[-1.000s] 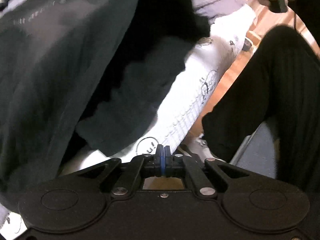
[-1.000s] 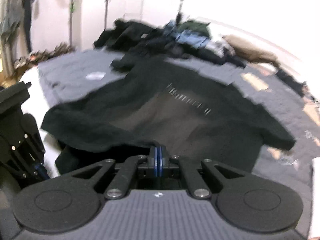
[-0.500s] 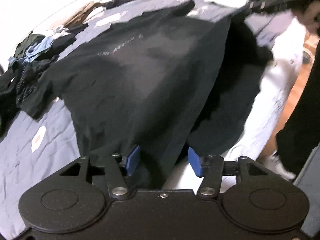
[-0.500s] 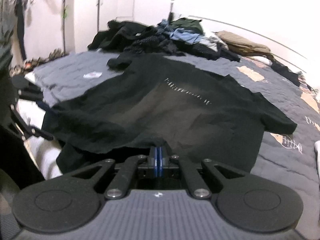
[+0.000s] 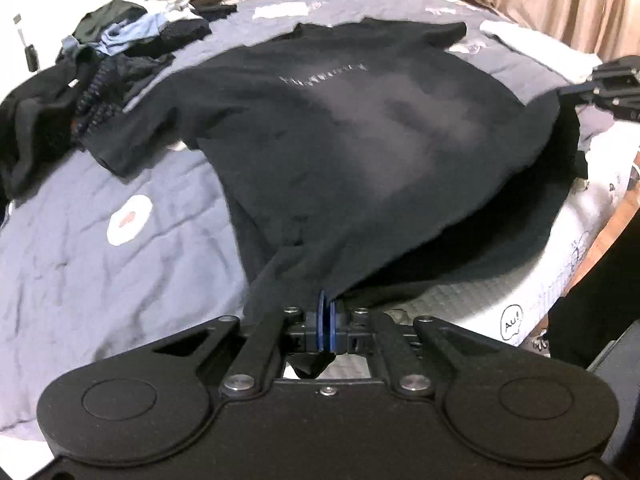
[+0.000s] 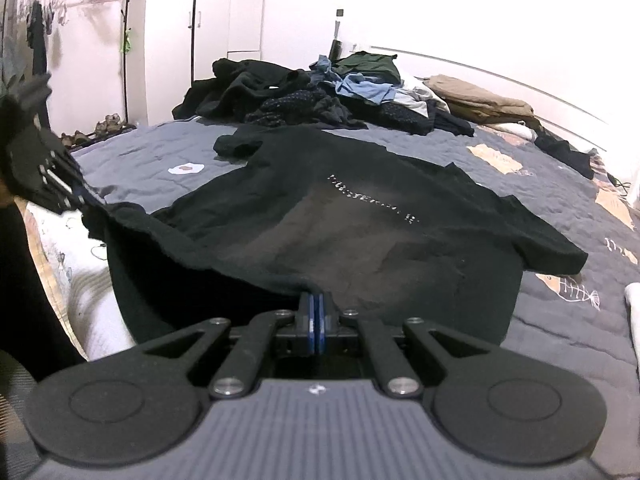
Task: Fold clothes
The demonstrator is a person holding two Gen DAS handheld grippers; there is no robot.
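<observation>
Where both tongs pinch the black T-shirt (image 5: 360, 152), its hem hides.

Right claw (image 6: 315, 312) on black T-shirt (image 6: 360, 232)

A black T-shirt (image 5: 360, 140) with pale chest lettering lies spread front-up, hem lifted off the quilt.

We see a wide bed with a grey-blue quilted cover (image 6: 160, 152) filling mid-frame. A pale pink wall (image 6: 460, 8) runs behind it. At upper left stands a black metal clothes rack (image 6: 124, 60); beige curtains (image 5: 560, 0) hang at upper right.
</observation>
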